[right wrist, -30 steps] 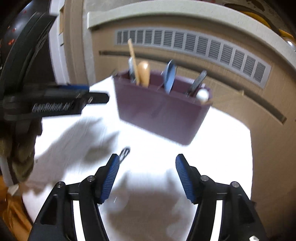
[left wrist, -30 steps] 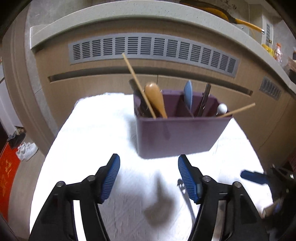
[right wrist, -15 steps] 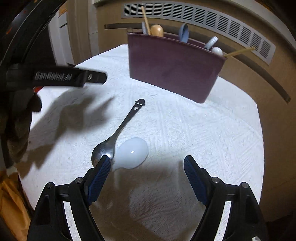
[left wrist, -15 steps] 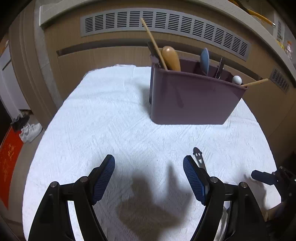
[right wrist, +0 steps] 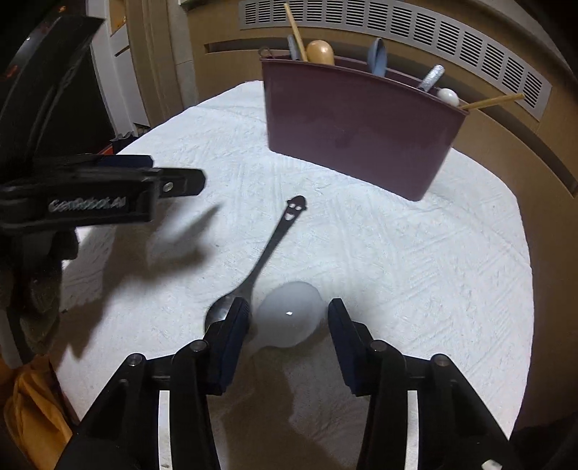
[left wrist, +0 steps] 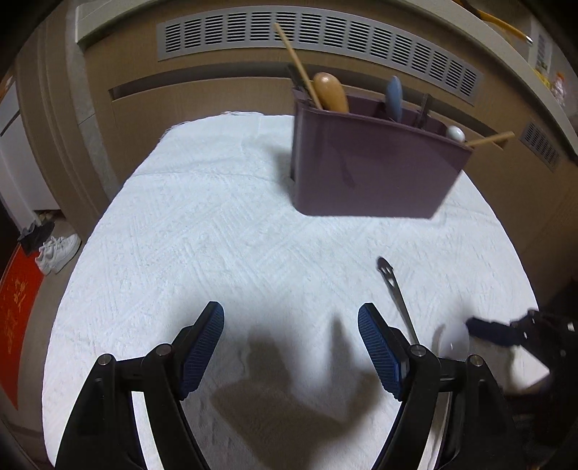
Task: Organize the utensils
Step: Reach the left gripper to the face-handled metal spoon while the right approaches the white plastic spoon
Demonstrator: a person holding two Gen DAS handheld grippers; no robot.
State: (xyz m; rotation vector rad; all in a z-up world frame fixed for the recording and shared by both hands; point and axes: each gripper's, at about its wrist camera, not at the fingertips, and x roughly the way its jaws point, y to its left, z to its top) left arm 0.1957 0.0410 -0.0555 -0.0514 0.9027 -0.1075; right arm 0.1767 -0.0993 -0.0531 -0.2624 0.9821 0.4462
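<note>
Utensils are seen in two places on the white textured tablecloth (right wrist: 397, 253): some stand in the dark purple plastic caddy (right wrist: 354, 123) toward the far side, and two lie loose near the front. At the left, the left gripper (left wrist: 290, 327) is held above bare cloth with its blue-padded fingers (left wrist: 204, 340) spread wide and nothing between them. To its right, the dark metal spoon with a smiling face cut into its handle end (right wrist: 267, 253) lies flat, bowl toward the near edge. Just beside that bowl lies the white translucent spoon (right wrist: 289, 314), flanked by the fingers of the right gripper (right wrist: 289, 314), whose jaws are closing around it; the pads are not seen pressing on it. In the caddy, a light wooden chopstick (right wrist: 294, 30) and a rounded wooden handle (right wrist: 319, 52) occupy the left end, a blue handle (right wrist: 377, 56) the middle, and a silver handle (right wrist: 431, 77), a white knob (right wrist: 448, 97) and another chopstick (right wrist: 495, 101) the right end.
</note>
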